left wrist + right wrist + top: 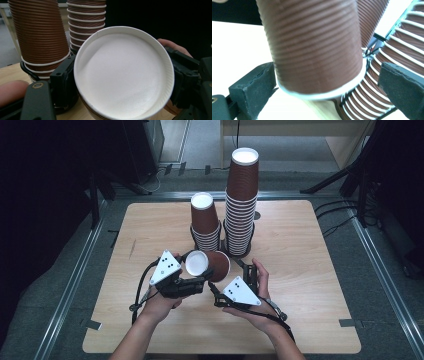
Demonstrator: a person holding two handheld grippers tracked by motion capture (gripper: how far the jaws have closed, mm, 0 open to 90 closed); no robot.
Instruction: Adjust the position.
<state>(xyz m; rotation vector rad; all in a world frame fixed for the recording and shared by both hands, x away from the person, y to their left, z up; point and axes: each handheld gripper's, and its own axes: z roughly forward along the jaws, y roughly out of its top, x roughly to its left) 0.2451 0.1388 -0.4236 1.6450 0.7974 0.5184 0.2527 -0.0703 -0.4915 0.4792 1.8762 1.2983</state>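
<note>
A brown ribbed paper cup (215, 265) (122, 75) (312, 50) is held on its side just above the wooden table (305, 270), in front of the stacks. My left gripper (200, 275) (123, 82) is shut on it, one jaw on either side of the white round end that faces its camera. My right gripper (232, 277) (325, 92) stands open around the cup's other, white-rimmed end. Its pads (253, 92) sit on either side, and a clear gap shows at the right pad.
Two stacks of upturned brown cups stand in black wire holders behind the grippers: a short stack (205, 220) (40, 32) and a tall stack (242, 200) (86, 22). Bare tabletop lies to the left and right. Dark stands and cables surround the table.
</note>
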